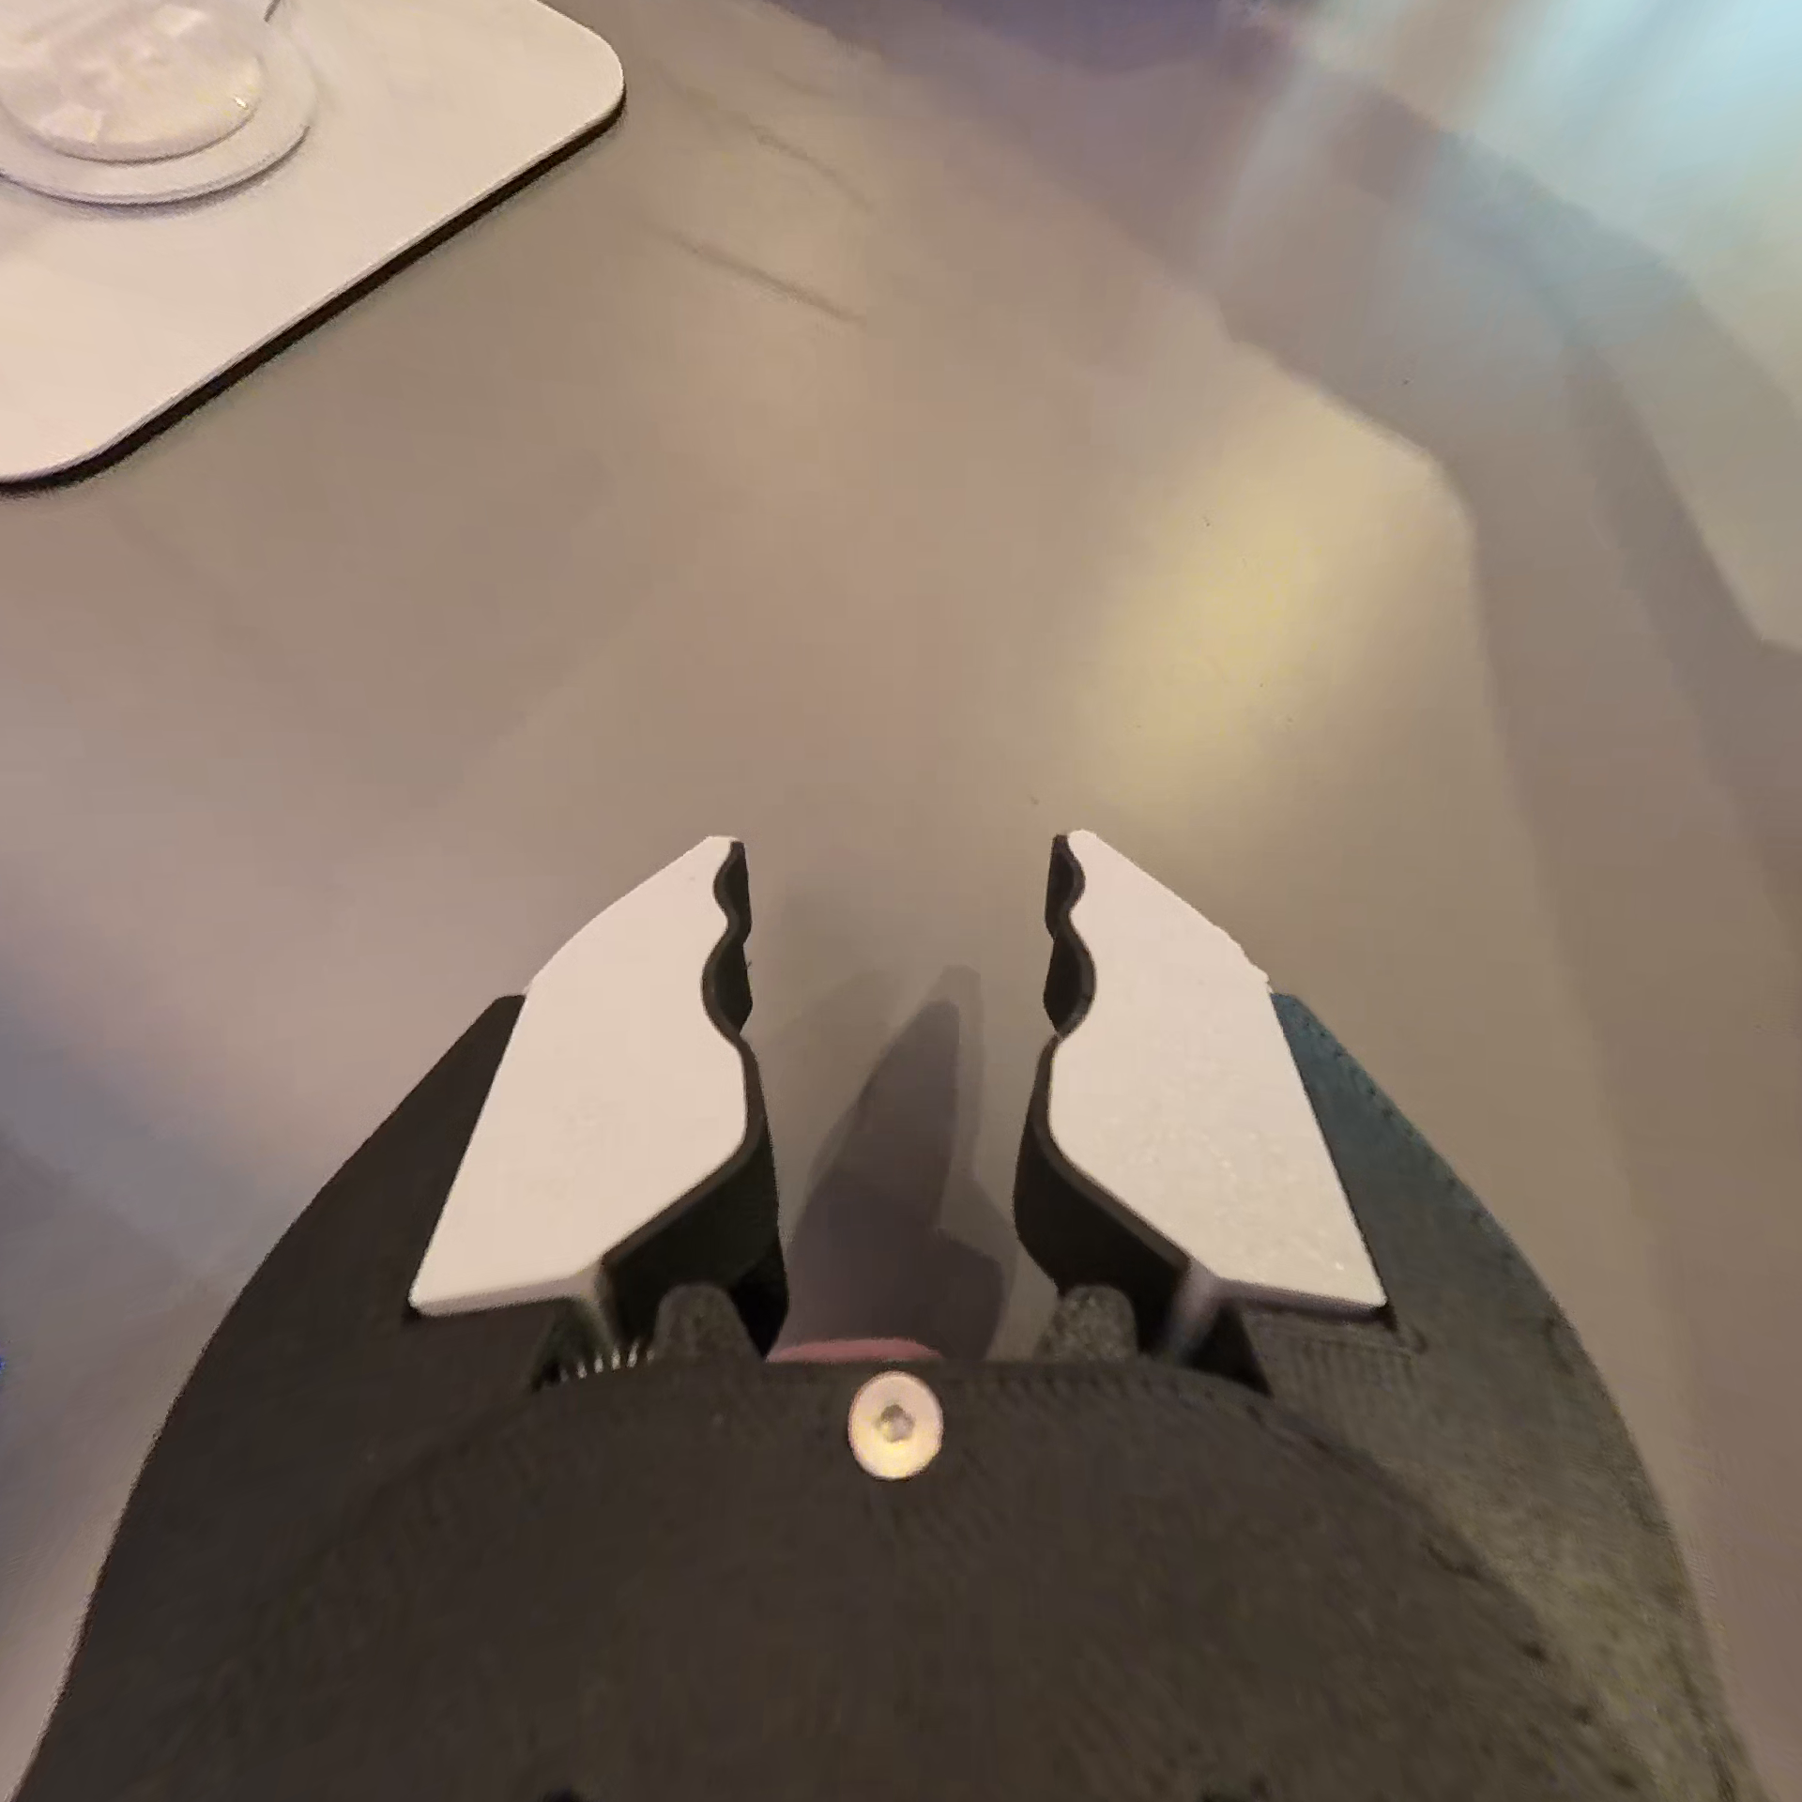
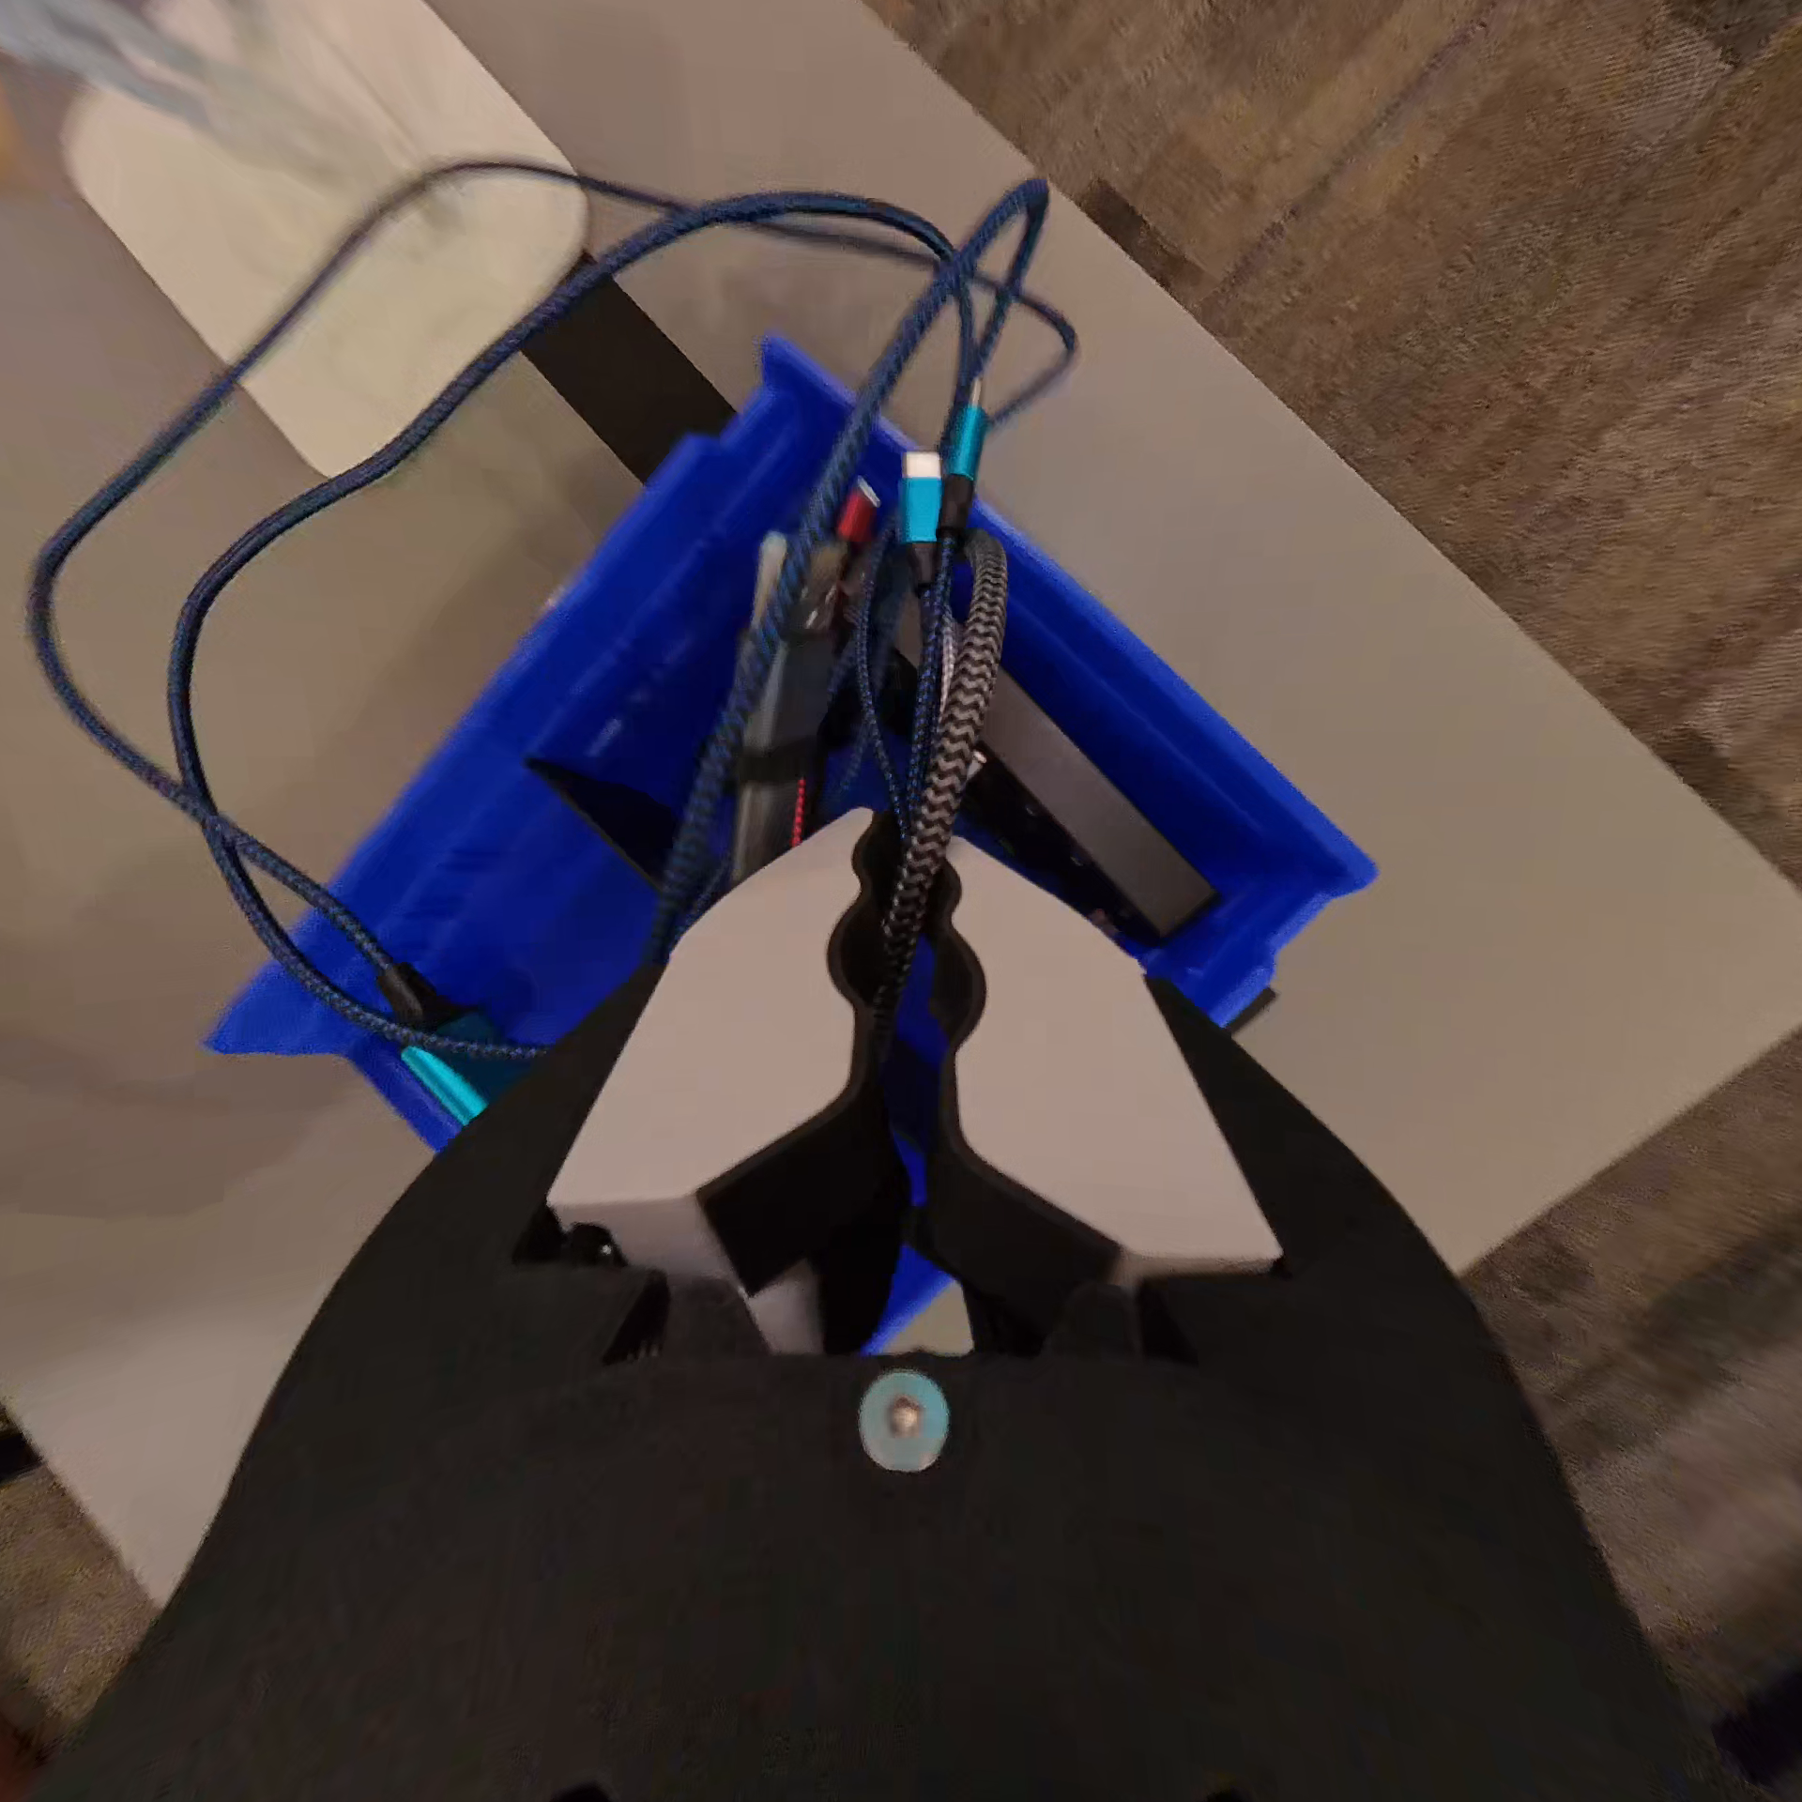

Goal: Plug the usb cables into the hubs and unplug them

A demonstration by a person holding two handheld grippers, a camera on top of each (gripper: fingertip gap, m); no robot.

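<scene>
Usb cables: one black-and-white braided cable (image 2: 951,741) pinched by the right gripper (image 2: 907,858); left gripper (image 1: 897,878) spread, bare.

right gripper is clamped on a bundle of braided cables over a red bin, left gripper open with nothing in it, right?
Nearly. The bin is blue, not red, as the right wrist view shows. The rest holds: the right gripper is closed on braided cables above it, and the left gripper is open and empty over the table.

one blue bin (image 2: 605,683), two claws (image 1: 902,858), one mat (image 1: 293,244)
</scene>
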